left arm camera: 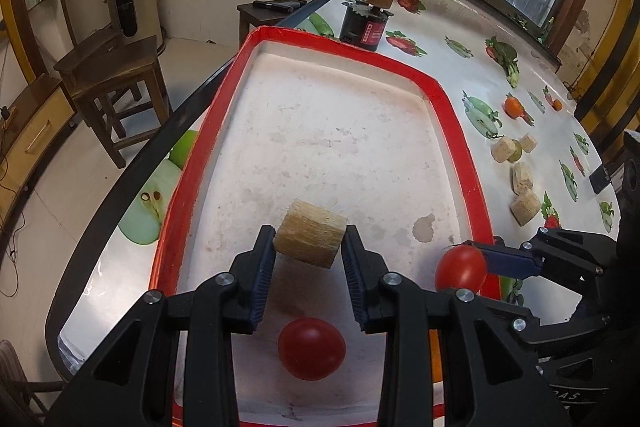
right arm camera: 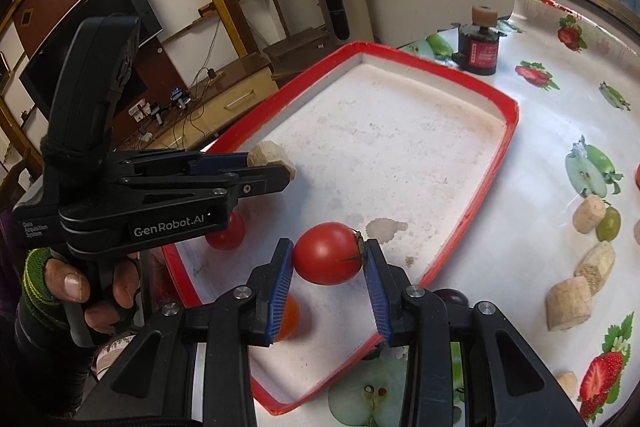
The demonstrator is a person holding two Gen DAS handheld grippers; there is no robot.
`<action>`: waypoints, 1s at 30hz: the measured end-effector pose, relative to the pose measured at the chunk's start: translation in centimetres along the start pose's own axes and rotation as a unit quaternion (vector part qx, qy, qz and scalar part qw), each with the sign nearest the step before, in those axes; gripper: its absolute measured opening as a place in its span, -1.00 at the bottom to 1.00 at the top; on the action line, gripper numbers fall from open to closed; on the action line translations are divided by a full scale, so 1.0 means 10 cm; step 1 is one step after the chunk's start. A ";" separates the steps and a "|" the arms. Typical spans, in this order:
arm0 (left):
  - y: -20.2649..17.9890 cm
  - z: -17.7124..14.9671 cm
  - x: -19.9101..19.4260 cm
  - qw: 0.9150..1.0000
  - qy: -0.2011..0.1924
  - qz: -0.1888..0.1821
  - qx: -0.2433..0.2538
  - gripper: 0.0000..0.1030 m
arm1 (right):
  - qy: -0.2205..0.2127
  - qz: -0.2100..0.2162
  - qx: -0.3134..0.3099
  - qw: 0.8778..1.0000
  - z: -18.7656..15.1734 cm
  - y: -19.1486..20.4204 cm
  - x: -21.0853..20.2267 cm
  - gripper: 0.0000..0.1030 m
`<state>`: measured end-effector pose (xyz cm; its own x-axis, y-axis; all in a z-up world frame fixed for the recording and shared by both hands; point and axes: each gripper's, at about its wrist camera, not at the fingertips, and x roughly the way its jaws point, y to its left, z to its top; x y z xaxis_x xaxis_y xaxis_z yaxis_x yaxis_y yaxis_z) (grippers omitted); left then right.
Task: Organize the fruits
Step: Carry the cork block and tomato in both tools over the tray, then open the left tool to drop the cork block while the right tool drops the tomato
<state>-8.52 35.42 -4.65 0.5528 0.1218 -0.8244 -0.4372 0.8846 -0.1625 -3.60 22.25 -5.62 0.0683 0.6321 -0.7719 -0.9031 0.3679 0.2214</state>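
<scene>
Blue-padded fingers [left arm camera: 267, 259] of the left gripper [left arm camera: 308, 247] pinch a tan corn-cob chunk [left arm camera: 311, 238] above the red-rimmed tray [left arm camera: 456, 123]. Below it a loose red tomato [left arm camera: 311, 347] lies on the tray's white floor. Beside it, the right gripper [right arm camera: 327, 257] clamps a second tomato [right arm camera: 327, 253] over the tray's near corner. Out on the fruit-print tablecloth [right arm camera: 560, 131], more cob pieces [right arm camera: 568, 303] and a green grape [right arm camera: 608, 223] lie well apart from the tray; a dark jar [right arm camera: 482, 51] stands beyond it.

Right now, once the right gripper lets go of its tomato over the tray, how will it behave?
The tomato looks round and smooth, so it will probably roll on the flat tray. The raised rim should stop it. Its glossy skin looks thin, so the right gripper could bruise it.
</scene>
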 end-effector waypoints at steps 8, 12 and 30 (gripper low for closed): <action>-0.02 -0.05 0.06 1.000 0.003 0.013 0.011 -0.39 | 0.022 -0.008 -0.012 1.000 -0.05 0.06 0.19 -0.28; -0.06 -0.08 0.05 0.999 0.000 0.029 0.020 -0.28 | 0.023 -0.008 -0.009 1.000 -0.07 0.06 0.21 -0.25; -0.11 -0.10 -0.24 0.999 -0.025 0.042 0.010 0.07 | -0.014 -0.005 0.000 1.000 -0.18 0.06 -0.26 0.16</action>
<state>-10.08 33.68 -3.00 0.5498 0.2178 -0.8064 -0.4692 0.8793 -0.0825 -5.06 19.61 -4.52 0.0886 0.6474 -0.7570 -0.9027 0.3734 0.2137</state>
